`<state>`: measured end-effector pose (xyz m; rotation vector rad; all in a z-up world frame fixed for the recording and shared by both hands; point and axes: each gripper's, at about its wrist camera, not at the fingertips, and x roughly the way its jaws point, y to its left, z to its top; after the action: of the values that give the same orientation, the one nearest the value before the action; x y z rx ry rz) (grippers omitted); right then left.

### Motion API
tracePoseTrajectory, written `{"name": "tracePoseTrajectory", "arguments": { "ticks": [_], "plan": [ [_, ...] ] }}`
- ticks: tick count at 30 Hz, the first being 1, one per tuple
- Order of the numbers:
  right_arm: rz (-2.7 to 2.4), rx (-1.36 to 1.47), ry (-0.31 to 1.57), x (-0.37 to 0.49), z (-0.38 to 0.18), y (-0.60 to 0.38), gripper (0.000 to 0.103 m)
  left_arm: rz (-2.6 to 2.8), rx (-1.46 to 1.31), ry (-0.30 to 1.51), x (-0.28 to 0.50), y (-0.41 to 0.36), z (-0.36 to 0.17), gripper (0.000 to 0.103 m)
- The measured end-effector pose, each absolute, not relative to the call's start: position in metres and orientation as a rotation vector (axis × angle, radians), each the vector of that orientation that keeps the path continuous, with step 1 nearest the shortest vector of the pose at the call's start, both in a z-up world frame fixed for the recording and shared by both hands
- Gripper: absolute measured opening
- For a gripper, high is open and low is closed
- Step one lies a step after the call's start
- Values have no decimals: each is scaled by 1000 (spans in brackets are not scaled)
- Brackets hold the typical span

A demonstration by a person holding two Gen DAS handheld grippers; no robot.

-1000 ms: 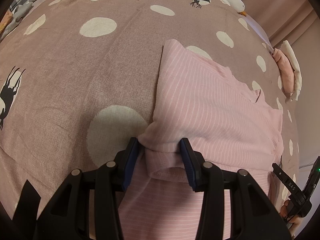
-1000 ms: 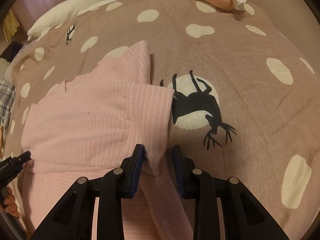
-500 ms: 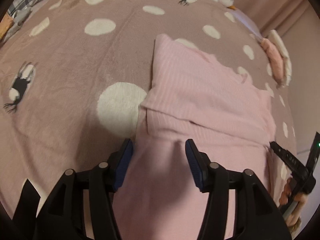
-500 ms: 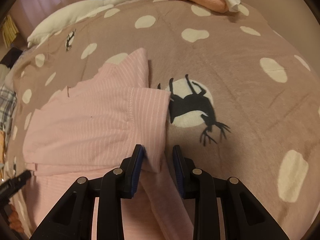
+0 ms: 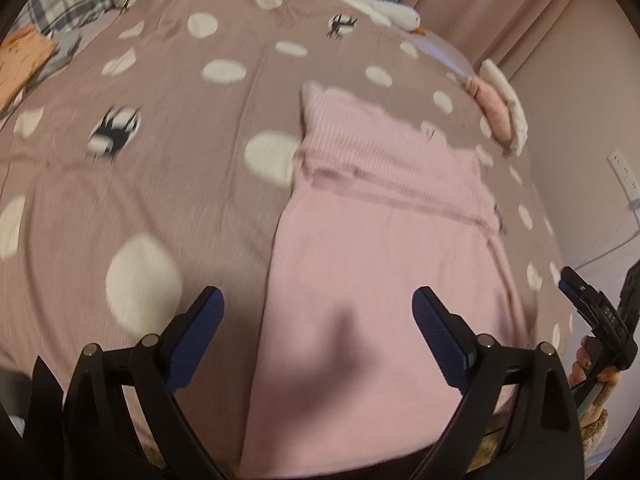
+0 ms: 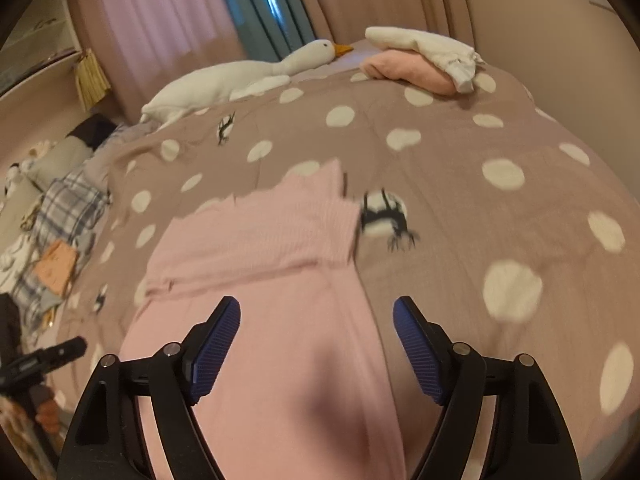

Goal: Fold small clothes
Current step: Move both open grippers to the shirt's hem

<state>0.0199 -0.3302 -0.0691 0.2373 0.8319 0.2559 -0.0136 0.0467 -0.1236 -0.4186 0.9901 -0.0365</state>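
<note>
A pink striped garment [image 5: 380, 240] [image 6: 272, 264] lies flat on the spotted mauve bedspread [image 5: 140, 128], its far part folded back over itself with a seam across the middle. My left gripper [image 5: 316, 320] hovers above the garment's near left edge, its jaws opening wide with nothing pinched between them. Over the near right edge, my right gripper [image 6: 316, 332] is likewise opening and holds nothing. Each view catches the other gripper at its side edge, held by a hand [image 5: 588, 364].
A white goose plush [image 6: 240, 76] lies along the far edge of the bed. Folded pink and white clothes [image 6: 424, 60] sit stacked at the far right corner. Plaid fabric and an orange item [image 6: 56, 264] lie at the left side. Curtains hang behind.
Both grippers let go of the folded-over pink cloth, opened wide, and pulled back and up toward the near edge. The folded part now rests flat on the garment.
</note>
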Motion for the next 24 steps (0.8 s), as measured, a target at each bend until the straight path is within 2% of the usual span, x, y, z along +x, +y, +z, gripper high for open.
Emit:
{"name": "tracePoseTrajectory", "arguments": {
  "ticks": [5,16,20,24],
  "plan": [
    [225,208,897,-18,-101,-336,78,-71,-425,1032,-41,38,-145,94],
    [191,283,1011,-72,-147,-355,78,-130,-452,1089,-81,32,-175,78],
    [184,279,1027,-84,-151,-356,70,-168,-488,1113,-88,33,-180,77],
    [204,295,1060,-85,-155,-352,61,-184,-502,1128,-90,32,-183,72]
  ]
}}
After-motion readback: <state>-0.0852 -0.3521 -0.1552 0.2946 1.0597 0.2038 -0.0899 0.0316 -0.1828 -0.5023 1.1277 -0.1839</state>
